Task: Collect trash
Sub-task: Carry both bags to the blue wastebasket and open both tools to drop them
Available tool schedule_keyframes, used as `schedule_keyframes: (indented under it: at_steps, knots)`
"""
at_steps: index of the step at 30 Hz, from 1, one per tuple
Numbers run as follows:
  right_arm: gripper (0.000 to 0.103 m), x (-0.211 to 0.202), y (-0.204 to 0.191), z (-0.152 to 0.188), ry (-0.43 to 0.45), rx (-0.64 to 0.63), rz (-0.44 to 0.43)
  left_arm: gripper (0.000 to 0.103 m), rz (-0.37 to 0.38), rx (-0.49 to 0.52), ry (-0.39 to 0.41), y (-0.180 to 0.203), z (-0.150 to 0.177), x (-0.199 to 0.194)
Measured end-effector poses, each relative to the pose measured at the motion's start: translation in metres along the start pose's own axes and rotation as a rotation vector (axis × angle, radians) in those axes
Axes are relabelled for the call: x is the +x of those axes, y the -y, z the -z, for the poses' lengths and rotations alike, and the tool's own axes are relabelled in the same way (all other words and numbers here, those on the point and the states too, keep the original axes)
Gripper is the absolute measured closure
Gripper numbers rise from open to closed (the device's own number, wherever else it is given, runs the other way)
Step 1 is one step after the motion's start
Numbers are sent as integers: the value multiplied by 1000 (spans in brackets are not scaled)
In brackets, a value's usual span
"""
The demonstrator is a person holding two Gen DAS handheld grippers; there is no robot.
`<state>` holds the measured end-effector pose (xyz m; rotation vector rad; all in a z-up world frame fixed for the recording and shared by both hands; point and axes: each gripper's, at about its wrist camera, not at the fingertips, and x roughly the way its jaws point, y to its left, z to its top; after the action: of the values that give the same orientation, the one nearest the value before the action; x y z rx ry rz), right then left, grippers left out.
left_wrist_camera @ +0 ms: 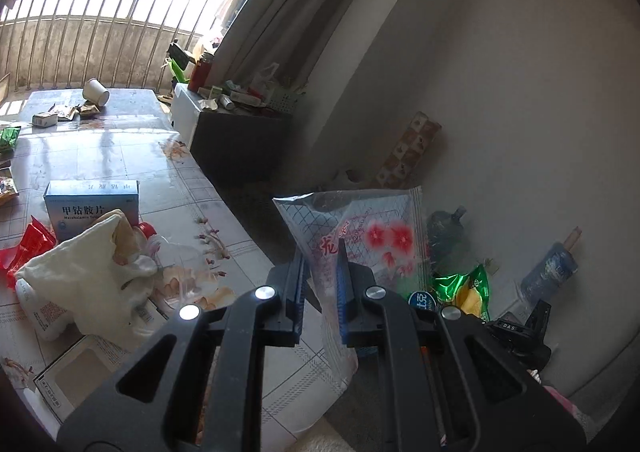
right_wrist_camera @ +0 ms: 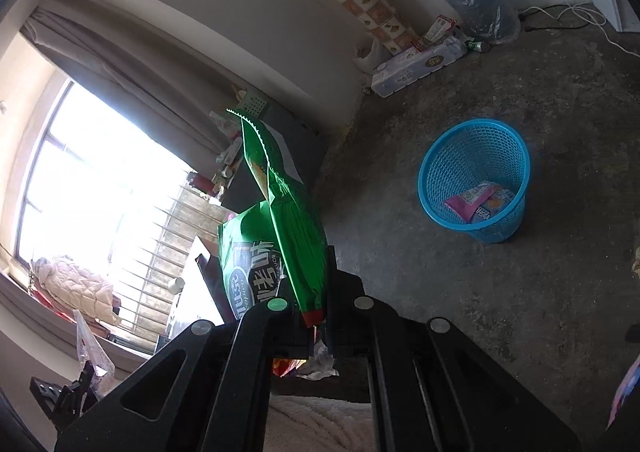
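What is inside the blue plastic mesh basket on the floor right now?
Inside the blue plastic mesh basket lie a pink wrapper and a light blue printed wrapper. The near wall hides the rest of its bottom.

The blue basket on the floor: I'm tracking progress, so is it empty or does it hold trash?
Not empty. The blue basket stands upright with colourful wrappers at its bottom.

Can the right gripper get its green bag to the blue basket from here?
Probably yes: the right gripper, shut on the green bag, faces bare floor with nothing between it and the blue basket.
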<state>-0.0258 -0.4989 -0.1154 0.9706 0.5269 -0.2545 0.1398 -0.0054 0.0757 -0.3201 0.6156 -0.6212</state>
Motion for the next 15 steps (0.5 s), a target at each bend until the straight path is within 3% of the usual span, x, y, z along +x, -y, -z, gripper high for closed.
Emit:
schedule_keyframes:
  at_steps: [8,11,15]
  knots:
    - [99,-41,82,-35,227,91,301,92,116,100,-259,105,10,144]
    - [99,-37,112,-43,242,136,327,92,147,108,-375,141,23,208]
    - [99,1,146,-56,203,194,336,92,162,171,-496,182,50,292]
